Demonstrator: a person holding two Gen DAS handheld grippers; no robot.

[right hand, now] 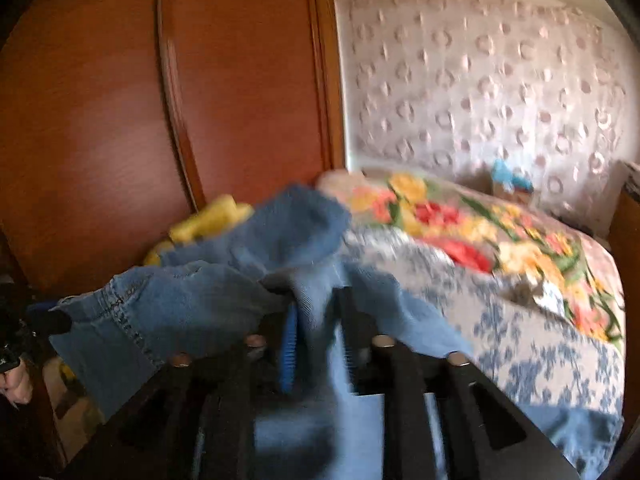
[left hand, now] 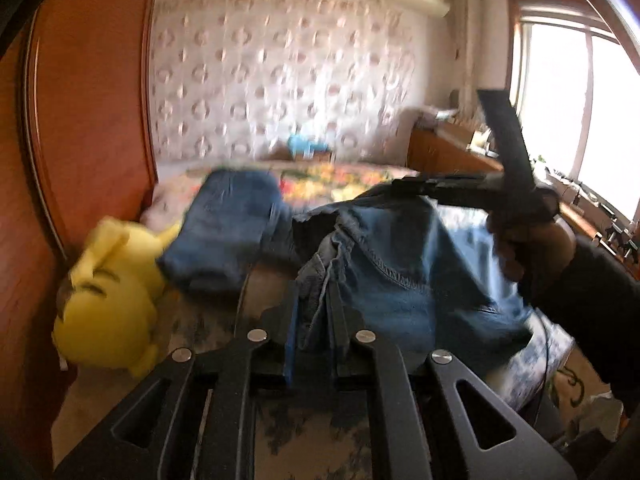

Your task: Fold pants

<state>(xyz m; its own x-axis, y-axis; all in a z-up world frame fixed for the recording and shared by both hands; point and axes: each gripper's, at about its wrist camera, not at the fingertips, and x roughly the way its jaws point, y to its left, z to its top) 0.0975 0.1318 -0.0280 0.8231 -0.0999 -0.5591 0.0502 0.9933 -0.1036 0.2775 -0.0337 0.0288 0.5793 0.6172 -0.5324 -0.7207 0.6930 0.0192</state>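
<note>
Blue denim pants point(left hand: 404, 276) hang between my two grippers above the bed. My left gripper point(left hand: 316, 300) is shut on a bunched edge of the pants. In the left wrist view the right gripper point(left hand: 404, 186) is at the upper right, held by a hand, clamping the pants' top edge. In the right wrist view my right gripper point(right hand: 316, 304) is shut on a fold of the pants point(right hand: 192, 292), which drape left and down over it. Both views are motion-blurred.
A folded pair of darker jeans point(left hand: 228, 228) lies on the bed. A yellow plush toy point(left hand: 108, 300) lies by the wooden wardrobe point(left hand: 88, 120). The bed has a floral blanket point(right hand: 500, 236) and blue-patterned sheet point(right hand: 520, 344). A window and desk are at the right.
</note>
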